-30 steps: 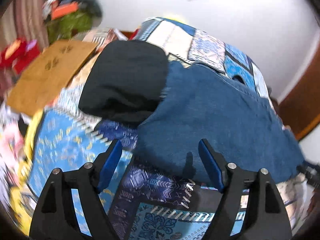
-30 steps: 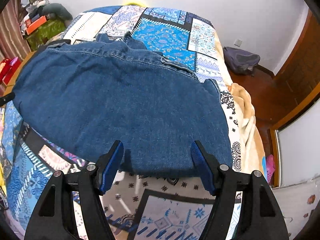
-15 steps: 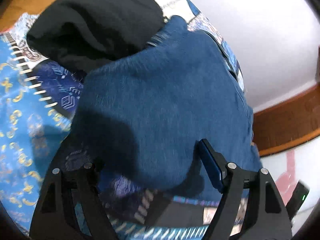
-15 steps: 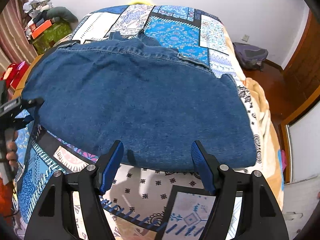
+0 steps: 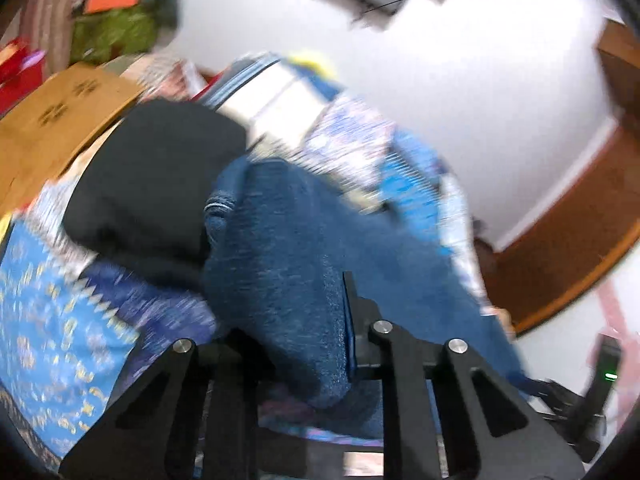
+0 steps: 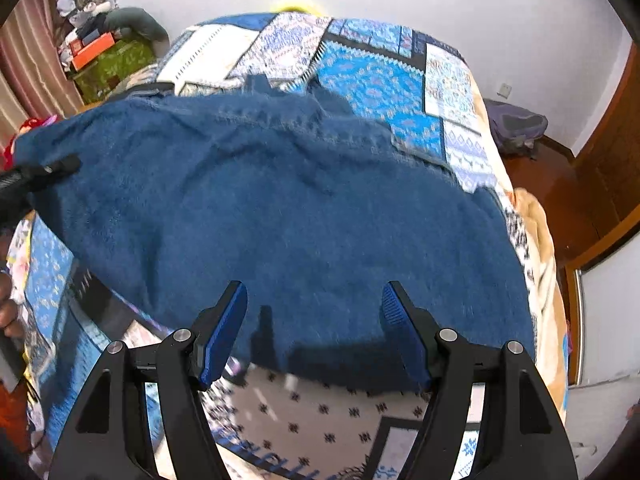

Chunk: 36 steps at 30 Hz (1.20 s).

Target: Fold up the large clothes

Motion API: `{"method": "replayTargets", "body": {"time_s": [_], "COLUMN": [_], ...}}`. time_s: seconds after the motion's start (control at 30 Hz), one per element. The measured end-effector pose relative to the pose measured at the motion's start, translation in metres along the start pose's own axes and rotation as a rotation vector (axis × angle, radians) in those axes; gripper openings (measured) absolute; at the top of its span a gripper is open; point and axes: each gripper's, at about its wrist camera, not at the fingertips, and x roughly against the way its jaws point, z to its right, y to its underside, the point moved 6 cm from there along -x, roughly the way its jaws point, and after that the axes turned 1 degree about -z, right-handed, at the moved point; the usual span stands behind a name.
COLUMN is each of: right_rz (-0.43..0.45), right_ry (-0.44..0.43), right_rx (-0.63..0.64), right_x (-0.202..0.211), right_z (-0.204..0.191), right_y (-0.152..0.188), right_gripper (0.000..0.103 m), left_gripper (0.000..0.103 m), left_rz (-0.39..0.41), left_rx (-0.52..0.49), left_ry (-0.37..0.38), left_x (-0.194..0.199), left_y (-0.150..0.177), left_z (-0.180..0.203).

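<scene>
So there's a big blue denim garment [image 6: 304, 216] spread flat across most of a patchwork bedspread [image 6: 372, 76], basically covering the bed from the left edge to the right one. Its near hem sits just past the right gripper [image 6: 314, 328], which hovers over that hem with its jaws wide apart and nothing between them; the blue pads [image 6: 224, 332] are both clear of the fabric.

Over on the left side, the left gripper [image 5: 304, 344] has a bunched corner of the denim [image 5: 304, 280] pinched between its jaws, and the cloth bulges up and over the near finger so only one blue pad [image 5: 350, 340] peeks out. The left view is pretty motion-blurred, fyi. Right next to that corner, touching it on the left, is a black garment [image 5: 148, 192] lying in a lump on the bedspread [image 5: 48, 328]. Further left there's a brown cardboard box [image 5: 52, 120]. In the right wrist view, a dark bag [image 6: 516, 128] sits on the wooden floor [image 6: 544, 184] off the bed's far right corner.
</scene>
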Motion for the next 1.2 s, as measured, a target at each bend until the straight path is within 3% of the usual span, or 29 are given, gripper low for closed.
{"method": "replayTargets", "body": {"time_s": [0.17,0.33,0.4,0.5,0.67,0.73,0.83,1.03,1.13,1.2], "right_rz": [0.063,0.093,0.058,-0.002,-0.213,-0.202,-0.183,-0.010,0.062,0.079], "right_ry": [-0.019,-0.117,-0.190,-0.289,-0.382,-0.383,-0.371,-0.250,-0.159,-0.088], "right_rx": [0.011,0.021,0.010,-0.011,-0.098,-0.073,-0.033,-0.120,-0.204,-0.255], "right_x": [0.022,0.030,0.018,-0.012,-0.081,-0.082,-0.065,-0.003,0.028,0.043], "right_z": [-0.016,-0.044,-0.062,-0.091,-0.116,-0.118,-0.111,-0.039,0.012,0.043], "right_y": [-0.032,-0.055,-0.054,-0.044,-0.015,-0.012,-0.010,0.005,0.019,0.030], "right_gripper": [0.067,0.071,0.080,0.081,0.082,0.081,0.081,0.081,0.081,0.081], "left_gripper": [0.014,0.014,0.014,0.014,0.014,0.014,0.014,0.014,0.014,0.014], "left_rz": [0.093,0.234,0.250,0.219,0.119,0.125,0.113,0.065,-0.017,-0.121], "left_rx": [-0.098,-0.177,-0.196,-0.216,-0.217,-0.233,-0.263,-0.416,-0.479,-0.494], "left_ry": [0.163,0.200,0.182,0.113,-0.014,-0.041,-0.020,0.076,0.160,0.198], "left_x": [0.053,0.106,0.112,0.100,0.054,0.048,0.046,0.021,-0.007,-0.031], "left_y": [-0.033,-0.051,-0.053,-0.051,-0.031,-0.031,-0.030,-0.002,0.035,0.063], "left_z": [0.059,0.086,0.086,0.076,0.046,0.046,0.065,0.147,0.191,0.209]}}
